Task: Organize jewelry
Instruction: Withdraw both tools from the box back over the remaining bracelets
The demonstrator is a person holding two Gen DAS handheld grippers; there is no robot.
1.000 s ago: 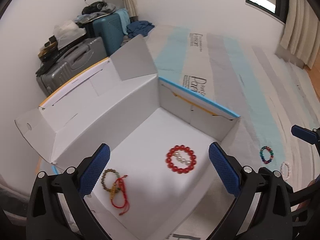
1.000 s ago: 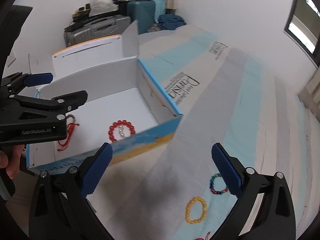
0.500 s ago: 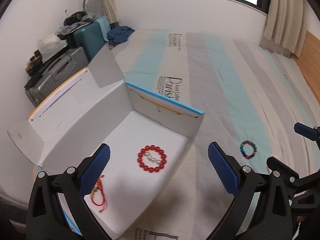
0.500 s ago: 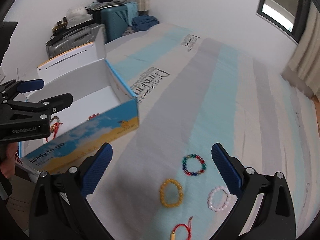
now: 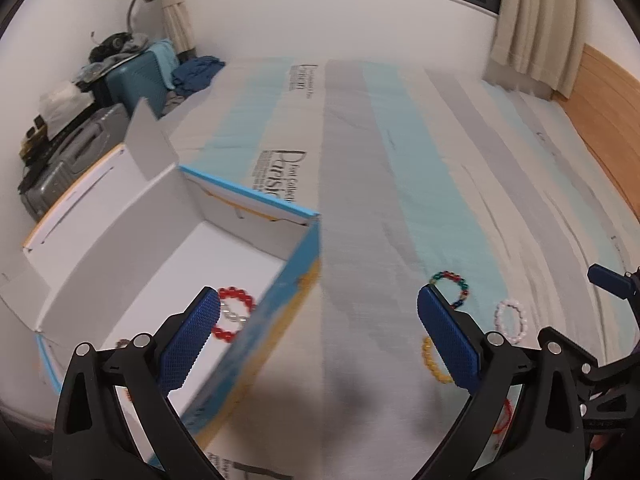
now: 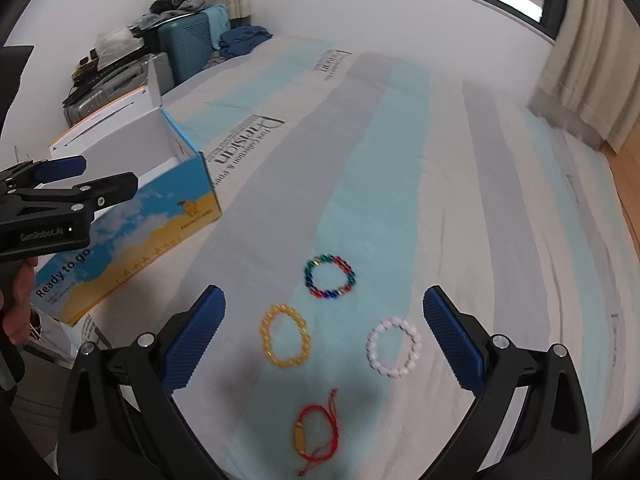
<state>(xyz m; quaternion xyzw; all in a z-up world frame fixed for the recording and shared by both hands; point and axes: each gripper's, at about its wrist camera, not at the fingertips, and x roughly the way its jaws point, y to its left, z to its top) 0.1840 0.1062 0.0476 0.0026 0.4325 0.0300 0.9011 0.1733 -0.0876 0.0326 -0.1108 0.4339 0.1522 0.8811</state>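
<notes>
Bedsheet (image 6: 400,160) striped grey and blue spreads under both my wide, empty claws, left (image 5: 319,332) and right (image 6: 324,332); suitcases (image 6: 188,48) against white wall

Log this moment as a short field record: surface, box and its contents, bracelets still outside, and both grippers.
surface: striped bed cover
box: open cardboard box, left of the loose bracelets
in box: red bead bracelet around a short white pearl strand; more mostly hidden
outside: multicolour bead bracelet, yellow bead bracelet, white bead bracelet, red cord bracelet
left gripper: open, empty
right gripper: open, empty, above the loose bracelets
</notes>
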